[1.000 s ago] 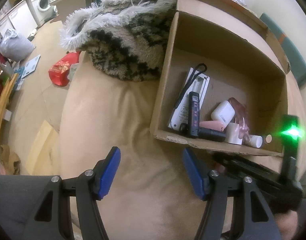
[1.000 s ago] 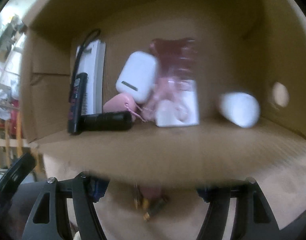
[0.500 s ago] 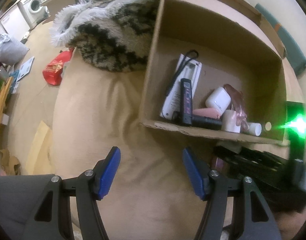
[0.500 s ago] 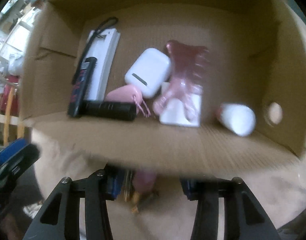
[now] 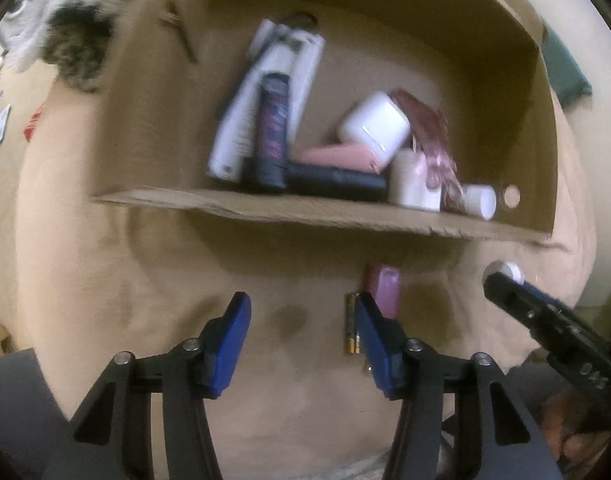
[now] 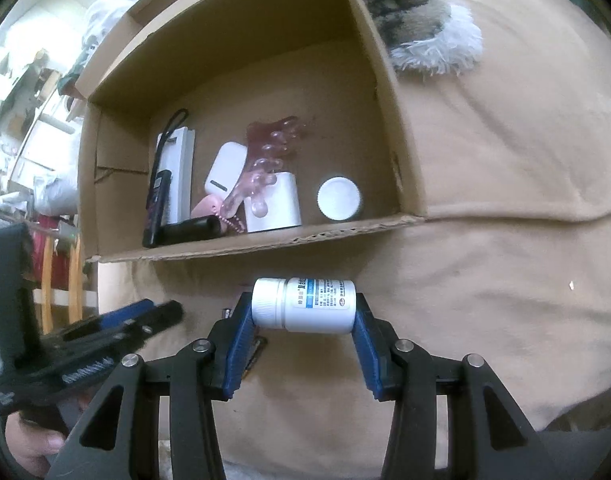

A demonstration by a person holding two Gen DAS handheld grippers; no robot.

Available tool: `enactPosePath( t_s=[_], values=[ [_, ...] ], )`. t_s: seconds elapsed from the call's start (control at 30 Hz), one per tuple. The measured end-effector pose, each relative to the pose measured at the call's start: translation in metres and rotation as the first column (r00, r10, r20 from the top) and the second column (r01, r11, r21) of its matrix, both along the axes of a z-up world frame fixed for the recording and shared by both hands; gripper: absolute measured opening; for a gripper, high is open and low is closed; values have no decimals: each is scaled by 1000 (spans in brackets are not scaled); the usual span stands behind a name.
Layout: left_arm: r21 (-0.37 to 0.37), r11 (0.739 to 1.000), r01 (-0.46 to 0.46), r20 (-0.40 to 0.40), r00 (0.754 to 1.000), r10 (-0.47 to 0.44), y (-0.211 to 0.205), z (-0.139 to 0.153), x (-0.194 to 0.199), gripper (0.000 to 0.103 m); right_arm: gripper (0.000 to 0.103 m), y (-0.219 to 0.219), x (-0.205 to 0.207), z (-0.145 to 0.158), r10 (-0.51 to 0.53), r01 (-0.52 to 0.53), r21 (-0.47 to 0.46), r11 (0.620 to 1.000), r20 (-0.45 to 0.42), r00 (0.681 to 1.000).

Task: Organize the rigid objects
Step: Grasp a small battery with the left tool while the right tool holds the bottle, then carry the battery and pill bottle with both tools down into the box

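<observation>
A cardboard box [image 5: 265,206] [image 6: 389,120] stands on a tan cushion and holds a white remote, a black stick, a white earbud case [image 6: 223,174], a pink massager, a white cup and a white-capped jar [image 6: 339,199]. My right gripper [image 6: 303,320] is shut on a white pill bottle [image 6: 305,304], held sideways just in front of the box's near wall. My left gripper [image 5: 301,320] is open and empty in front of the box. A pink case [image 5: 383,290] and a battery [image 5: 350,330] lie on the cushion by its right finger.
A fuzzy patterned blanket [image 6: 421,36] lies beside the box. The left gripper [image 6: 105,332] shows at the lower left of the right wrist view. Room clutter lies beyond the cushion at the left.
The right gripper has pulled back from the box front and now grips the white pill bottle. The left gripper has moved closer to the box, still open.
</observation>
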State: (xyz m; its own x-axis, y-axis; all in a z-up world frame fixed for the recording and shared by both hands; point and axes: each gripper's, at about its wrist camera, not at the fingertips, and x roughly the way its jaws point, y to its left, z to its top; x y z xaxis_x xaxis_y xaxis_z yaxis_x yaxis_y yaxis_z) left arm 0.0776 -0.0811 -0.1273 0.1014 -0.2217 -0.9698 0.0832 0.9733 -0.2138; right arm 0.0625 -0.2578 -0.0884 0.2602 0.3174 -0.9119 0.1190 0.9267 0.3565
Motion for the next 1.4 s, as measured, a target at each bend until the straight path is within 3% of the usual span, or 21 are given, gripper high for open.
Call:
enactPosePath(
  t_s=[0.13, 0.2, 0.3, 0.37, 0.43, 0.5, 0.67, 0.8, 1.03, 1.17, 1.4],
  values=[
    [-11, 998, 60, -50, 997, -60, -21, -17, -6, 50, 49, -4, 0, -2, 8, -8, -2, 1000, 4, 1000],
    [26, 996, 85, -53, 995, -83, -29, -25, -9, 48, 49, -2, 0, -3, 15, -15, -1, 1000, 5, 1000],
    [35, 997, 68, -54, 996, -66, -29, -30, -9, 42, 49, 1, 0, -2, 20, -20, -2, 1000, 9, 1000],
    [35, 997, 65, -58, 996, -63, -27, -31, -7, 27, 49, -2, -1, 0, 19, -19, -4, 1000, 11, 1000],
    [28, 996, 84, -60, 995, -83, -26, -33, -6, 22, 49, -2, -1, -1, 20, -20, -4, 1000, 10, 1000],
    [38, 991, 125, -52, 991, -123, -32, -35, -8, 9, 49, -1, 0, -2, 24, -24, -8, 1000, 7, 1000],
    [71, 988, 136, -26, 991, -135, -37, -34, -6, 9, 49, 3, 0, -6, 36, -36, -21, 999, -1, 999],
    [118, 990, 83, 13, 996, -85, -24, -28, -6, 9, 49, 3, -1, -7, 37, -37, -26, 999, 1, 999],
    [134, 991, 6, 65, 998, -15, 6, -10, -8, 9, 49, 11, -2, -6, 59, -59, -30, 998, 14, 998],
    [142, 990, -16, 126, 992, -2, 17, 11, -12, 9, 49, 15, -7, 1, 71, -70, -27, 997, 33, 997],
    [90, 995, -51, 243, 970, 28, 32, 66, -29, 9, 49, 13, -15, 27, 76, -78, 15, 997, 90, 993]
  ],
)
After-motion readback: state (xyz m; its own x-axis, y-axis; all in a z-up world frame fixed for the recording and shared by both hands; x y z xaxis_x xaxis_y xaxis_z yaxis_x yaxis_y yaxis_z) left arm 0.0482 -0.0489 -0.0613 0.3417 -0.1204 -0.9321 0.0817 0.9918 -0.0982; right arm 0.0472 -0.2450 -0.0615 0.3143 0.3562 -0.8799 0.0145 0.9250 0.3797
